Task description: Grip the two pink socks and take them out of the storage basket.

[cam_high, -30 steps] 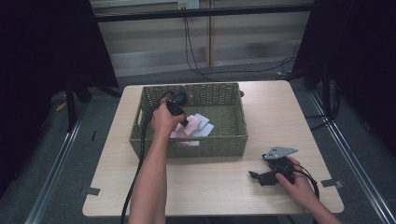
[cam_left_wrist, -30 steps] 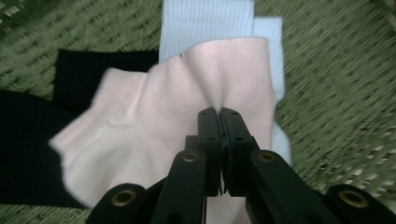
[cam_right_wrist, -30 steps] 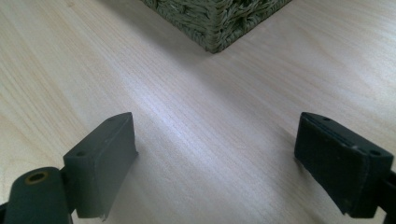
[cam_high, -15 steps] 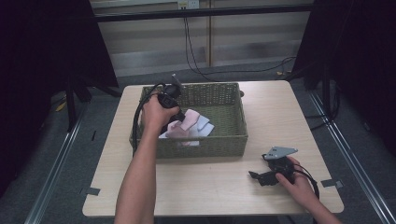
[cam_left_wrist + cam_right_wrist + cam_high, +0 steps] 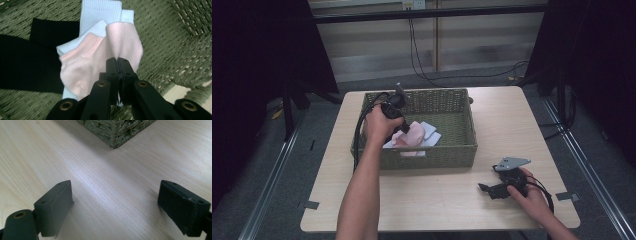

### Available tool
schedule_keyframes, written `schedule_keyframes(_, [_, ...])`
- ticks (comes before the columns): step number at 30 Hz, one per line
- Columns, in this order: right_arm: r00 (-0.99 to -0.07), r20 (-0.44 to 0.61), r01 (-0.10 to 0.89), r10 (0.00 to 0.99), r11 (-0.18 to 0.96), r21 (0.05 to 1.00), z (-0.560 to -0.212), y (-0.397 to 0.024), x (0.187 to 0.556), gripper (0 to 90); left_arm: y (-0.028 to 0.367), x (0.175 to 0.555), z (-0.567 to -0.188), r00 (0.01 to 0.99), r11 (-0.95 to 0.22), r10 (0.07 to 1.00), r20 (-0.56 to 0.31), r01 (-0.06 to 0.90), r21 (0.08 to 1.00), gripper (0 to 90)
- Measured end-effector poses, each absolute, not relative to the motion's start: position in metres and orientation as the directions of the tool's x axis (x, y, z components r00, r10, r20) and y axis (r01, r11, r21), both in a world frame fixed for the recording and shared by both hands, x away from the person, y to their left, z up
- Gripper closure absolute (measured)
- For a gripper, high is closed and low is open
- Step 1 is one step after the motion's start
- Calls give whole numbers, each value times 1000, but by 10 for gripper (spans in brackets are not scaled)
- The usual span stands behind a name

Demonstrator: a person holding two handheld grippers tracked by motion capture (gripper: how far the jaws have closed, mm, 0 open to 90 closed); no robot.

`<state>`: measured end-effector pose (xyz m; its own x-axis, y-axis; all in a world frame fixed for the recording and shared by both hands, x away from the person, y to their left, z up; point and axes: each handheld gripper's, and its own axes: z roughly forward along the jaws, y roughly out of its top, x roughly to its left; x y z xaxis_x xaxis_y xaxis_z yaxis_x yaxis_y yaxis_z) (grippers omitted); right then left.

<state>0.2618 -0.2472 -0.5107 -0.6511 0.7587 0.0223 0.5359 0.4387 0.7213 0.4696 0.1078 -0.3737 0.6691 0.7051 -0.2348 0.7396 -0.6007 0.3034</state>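
While clamped together on a fold of the pink sock (image 5: 100, 65), left gripper (image 5: 117, 65) reaches down into the green woven basket (image 5: 464, 120), near its left wall. Jaws pressed tight, cloth pinched between them and bunched up around the tips. Pink sock lying over a pale blue ribbed sock (image 5: 101, 12), whose cuff runs out toward the basket's far side. Black cloth (image 5: 30, 62) spread flat on the basket floor just beside both, partly under them. No brand, label or writing readable on any of the socks or on the basket. From the high view: left hand (image 5: 379, 125) wrapped round the gripper body above the basket's left half, cable looping over the left rim, pink and pale fabric showing beneath. Basket set on the wooden table (image 5: 432, 200), toward the far edge and roughly centred. Right gripper (image 5: 115, 207) low over the table near the front right corner, held in the right hand (image 5: 532, 197), well apart from the basket's near right corner. Jaws spread wide, nothing between them but bare wood grain. Grey three-cornered plate (image 5: 511, 162) on top of the right gripper.
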Motion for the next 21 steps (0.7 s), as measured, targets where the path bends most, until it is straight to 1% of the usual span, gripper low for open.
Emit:
schedule_keyframes(11, [-651, 21, 535, 759, 439, 722, -511, -247, 262, 124, 113, 464, -333, 676, -602, 694, -249, 734, 315, 879])
schedule_keyframes(21, [-651, 22, 535, 759, 439, 722, -511, -247, 262, 123, 118, 457, -308, 696, -605, 669, -262, 714, 351, 879])
